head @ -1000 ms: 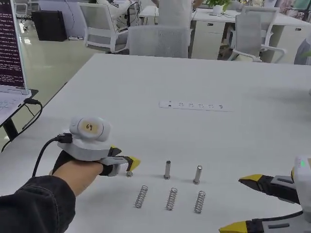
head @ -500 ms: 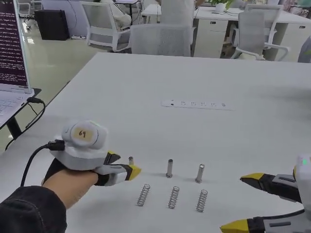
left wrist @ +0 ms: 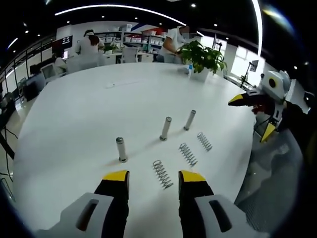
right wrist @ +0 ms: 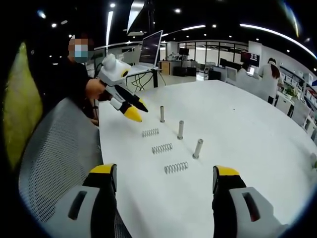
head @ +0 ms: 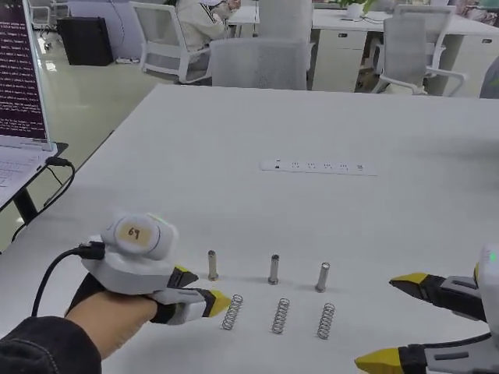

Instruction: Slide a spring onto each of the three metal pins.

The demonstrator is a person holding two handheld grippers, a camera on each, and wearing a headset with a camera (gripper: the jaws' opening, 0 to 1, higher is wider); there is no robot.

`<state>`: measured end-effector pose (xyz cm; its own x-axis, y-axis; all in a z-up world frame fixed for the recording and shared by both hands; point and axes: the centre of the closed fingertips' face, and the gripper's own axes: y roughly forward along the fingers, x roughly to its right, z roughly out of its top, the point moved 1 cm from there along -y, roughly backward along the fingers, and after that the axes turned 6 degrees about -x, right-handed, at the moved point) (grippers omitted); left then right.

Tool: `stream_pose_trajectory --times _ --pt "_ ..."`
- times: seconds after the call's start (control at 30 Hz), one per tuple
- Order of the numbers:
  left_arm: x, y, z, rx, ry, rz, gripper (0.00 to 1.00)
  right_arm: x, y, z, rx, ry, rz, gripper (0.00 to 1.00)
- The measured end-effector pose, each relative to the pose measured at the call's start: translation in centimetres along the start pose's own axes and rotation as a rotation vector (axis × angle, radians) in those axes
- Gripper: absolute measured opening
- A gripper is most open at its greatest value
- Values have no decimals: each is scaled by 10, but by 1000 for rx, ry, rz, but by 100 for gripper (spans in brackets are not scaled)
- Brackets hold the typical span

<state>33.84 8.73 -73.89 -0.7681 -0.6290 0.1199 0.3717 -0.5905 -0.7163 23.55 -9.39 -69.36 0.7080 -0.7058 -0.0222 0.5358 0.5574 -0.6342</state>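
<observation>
Smooth white table top (head: 374, 226), matt with faint sheen. Three pins (head: 274, 269) of bare metal, silvery, polished. Thin bright wire springs (head: 280, 315), metal too. Glossy white plastic shell on left gripper (left wrist: 154, 176), with matt black jaws and yellow tips. Similar plastic on right gripper (right wrist: 164, 170). Dark woven cloth sleeve (head: 47, 343). Black rubbery cable (head: 78, 252). Grey mesh chair back (right wrist: 54, 148).

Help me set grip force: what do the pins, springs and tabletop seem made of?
Pins: apparently metal, smooth grey shafts with bright highlights. Springs: thin coiled wire, likely steel, silvery with open turns. Tabletop: matte white, even surface with soft reflections, perhaps laminate; the look leaves that open.
</observation>
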Motion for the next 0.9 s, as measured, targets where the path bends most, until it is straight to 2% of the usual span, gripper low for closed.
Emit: stream_pose_trajectory --times 0.3,0.47,0.67,0.9 --pt "13 10 -9 -62 48 -29 32 6 -2 0 23 14 -24 83" --pt "16 15 -12 -84 72 -28 30 9 -2 1 37 22 -34 86" --pt "16 24 -15 -119 96 -18 27 8 -1 0 33 25 -27 86" --pt "20 35 -18 -152 129 -20 24 9 -1 -2 31 30 -23 85"
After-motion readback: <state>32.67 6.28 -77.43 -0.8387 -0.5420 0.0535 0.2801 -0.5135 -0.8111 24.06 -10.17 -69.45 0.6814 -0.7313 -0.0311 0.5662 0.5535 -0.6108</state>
